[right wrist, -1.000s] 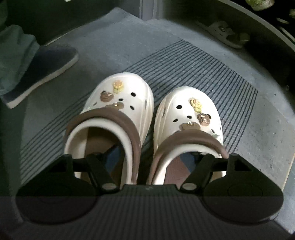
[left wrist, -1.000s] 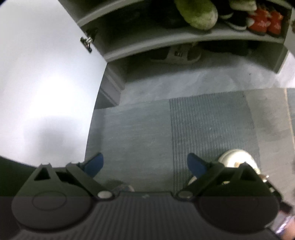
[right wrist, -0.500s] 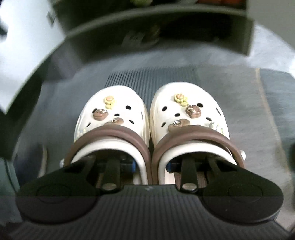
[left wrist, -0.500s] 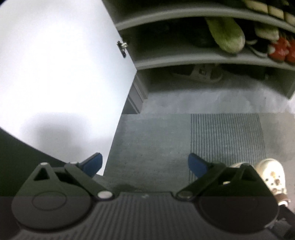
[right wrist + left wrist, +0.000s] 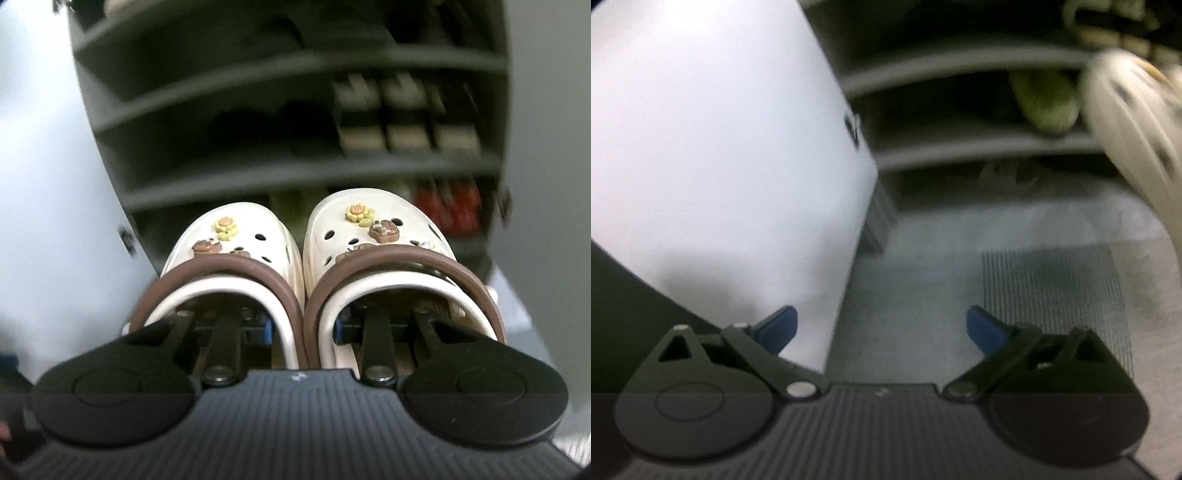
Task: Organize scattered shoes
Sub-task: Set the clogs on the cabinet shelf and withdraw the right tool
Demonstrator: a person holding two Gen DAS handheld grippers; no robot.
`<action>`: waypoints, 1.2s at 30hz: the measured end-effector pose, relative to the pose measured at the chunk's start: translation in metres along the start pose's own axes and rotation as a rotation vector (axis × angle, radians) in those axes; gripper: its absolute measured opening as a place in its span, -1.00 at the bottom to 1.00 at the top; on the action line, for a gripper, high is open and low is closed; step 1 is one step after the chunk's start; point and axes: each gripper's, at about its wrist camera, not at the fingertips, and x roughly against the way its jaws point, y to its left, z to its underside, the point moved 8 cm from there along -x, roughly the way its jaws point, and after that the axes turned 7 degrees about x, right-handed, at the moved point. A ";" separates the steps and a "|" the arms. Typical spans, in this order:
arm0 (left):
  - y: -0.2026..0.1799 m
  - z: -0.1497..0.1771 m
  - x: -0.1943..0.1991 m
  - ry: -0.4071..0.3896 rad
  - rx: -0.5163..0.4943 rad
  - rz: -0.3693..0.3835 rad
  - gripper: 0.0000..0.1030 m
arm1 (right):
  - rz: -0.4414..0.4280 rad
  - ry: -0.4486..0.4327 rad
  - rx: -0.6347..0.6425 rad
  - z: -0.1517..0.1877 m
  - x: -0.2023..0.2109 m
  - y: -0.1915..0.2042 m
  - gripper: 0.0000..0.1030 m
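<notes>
Two cream clogs with brown heel straps and small charms, the left clog [image 5: 236, 254] and the right clog [image 5: 380, 236], hang side by side in front of the grey shoe cabinet [image 5: 295, 66]. My right gripper [image 5: 301, 328] is shut on the pair, one finger inside each clog, pinching their inner walls together. The clogs are lifted off the floor, level with the lower shelves. In the left wrist view the same clogs [image 5: 1134, 136] show as a blurred cream shape at the upper right. My left gripper [image 5: 881, 326] is open and empty above the floor mat [image 5: 1052, 291].
The open white cabinet door [image 5: 713, 155] stands at the left. The shelves hold a green slipper [image 5: 1045, 99], red shoes [image 5: 450, 210] and beige checked slippers [image 5: 391, 110]. A pale sandal [image 5: 1008, 173] lies on the floor under the lowest shelf.
My right gripper closed on the two clogs, pressing them together, and lifted them from the mat up to shelf height. My left gripper rose and drifted; the clogs now appear high in its view.
</notes>
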 end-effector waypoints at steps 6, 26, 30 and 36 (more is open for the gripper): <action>0.005 -0.029 0.042 0.024 -0.014 0.091 0.93 | -0.060 -0.060 0.004 -0.103 -0.012 0.046 -0.38; 0.082 -0.078 0.026 0.087 -0.075 0.105 0.93 | -0.027 -0.169 0.073 -0.276 -0.184 0.175 -0.38; 0.079 -0.082 0.029 0.077 -0.084 0.134 0.93 | -0.018 -0.151 0.084 -0.298 -0.214 0.183 -0.38; 0.078 -0.084 0.037 0.073 -0.078 0.161 0.93 | -0.003 -0.135 0.096 -0.322 -0.246 0.193 -0.37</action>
